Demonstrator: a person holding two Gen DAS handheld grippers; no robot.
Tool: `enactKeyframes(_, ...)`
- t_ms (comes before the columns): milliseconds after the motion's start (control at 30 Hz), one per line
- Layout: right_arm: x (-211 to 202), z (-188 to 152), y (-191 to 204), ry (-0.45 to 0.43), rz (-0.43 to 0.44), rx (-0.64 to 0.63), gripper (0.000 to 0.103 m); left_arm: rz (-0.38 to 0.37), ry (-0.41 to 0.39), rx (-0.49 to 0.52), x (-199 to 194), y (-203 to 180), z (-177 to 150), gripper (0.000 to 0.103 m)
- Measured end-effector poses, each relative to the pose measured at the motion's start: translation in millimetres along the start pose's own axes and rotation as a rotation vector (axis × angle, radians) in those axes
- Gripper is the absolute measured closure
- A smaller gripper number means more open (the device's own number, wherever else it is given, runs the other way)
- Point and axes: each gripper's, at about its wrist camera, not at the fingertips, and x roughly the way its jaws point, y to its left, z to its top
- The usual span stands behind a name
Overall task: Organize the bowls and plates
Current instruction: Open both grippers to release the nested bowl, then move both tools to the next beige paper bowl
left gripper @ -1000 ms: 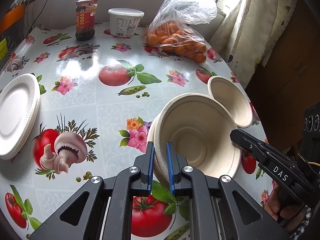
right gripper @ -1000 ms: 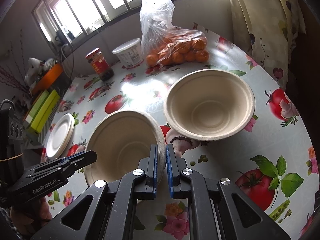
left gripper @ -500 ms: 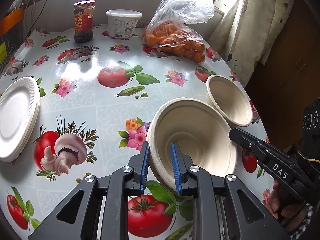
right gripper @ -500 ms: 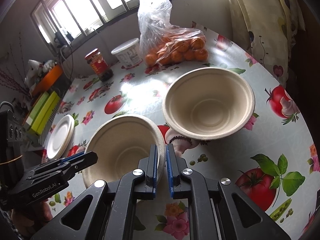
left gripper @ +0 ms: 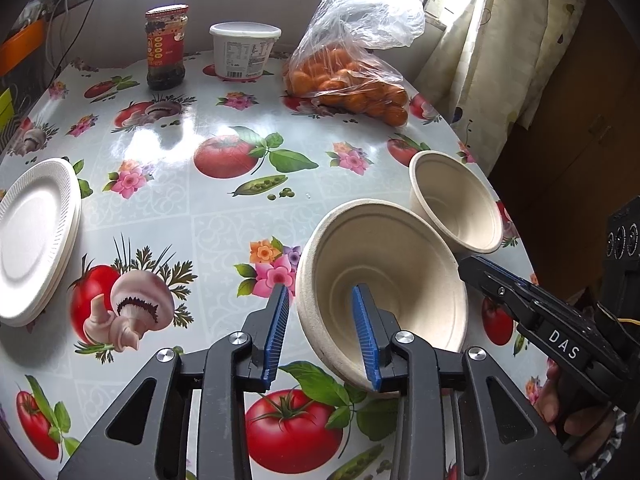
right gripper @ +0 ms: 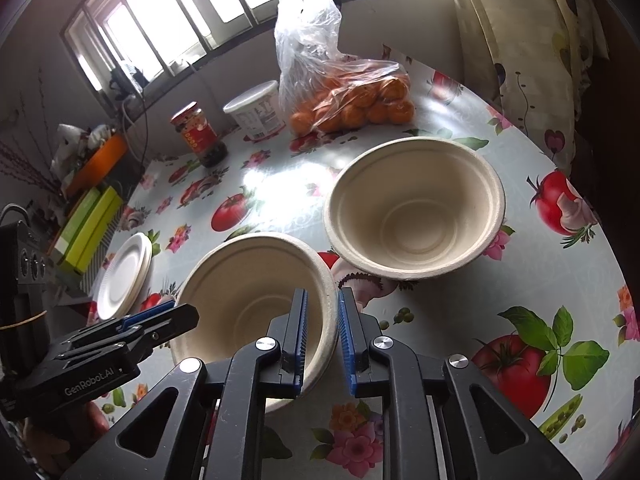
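1. Beige moulded-fibre near bowl (left gripper: 384, 280) sits on the bench (left gripper: 224, 216), on its floral oilcloth, with both claws at its rim from opposite sides.
2. The left claw (left gripper: 320, 332) points steeply down; its jaws have just been opening and now straddle the bowl's near wall, blue pads clear of it (released).
3. The right claw (right gripper: 322, 340) angles down at the opposite rim; its jaws have just been opening slightly, and the rim stands between the pads with a thin gap showing (no longer pinched, as far as I can tell).
4. A second bowl (right gripper: 416, 212) stands upright just beyond the first, near the bench's edge by the curtain.
5. A stack of white plates (left gripper: 36, 236) lies well apart at the far left.
6. A hand (left gripper: 576, 412) grips the right claw's handle.
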Motion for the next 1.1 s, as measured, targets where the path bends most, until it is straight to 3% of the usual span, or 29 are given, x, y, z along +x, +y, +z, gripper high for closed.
enactKeyframes(1100, -35, 3, -20, -0.058, -0.029, 0.015, 0.075, 0.034, -0.034, 0.098, -10, -46, 5, 0.065)
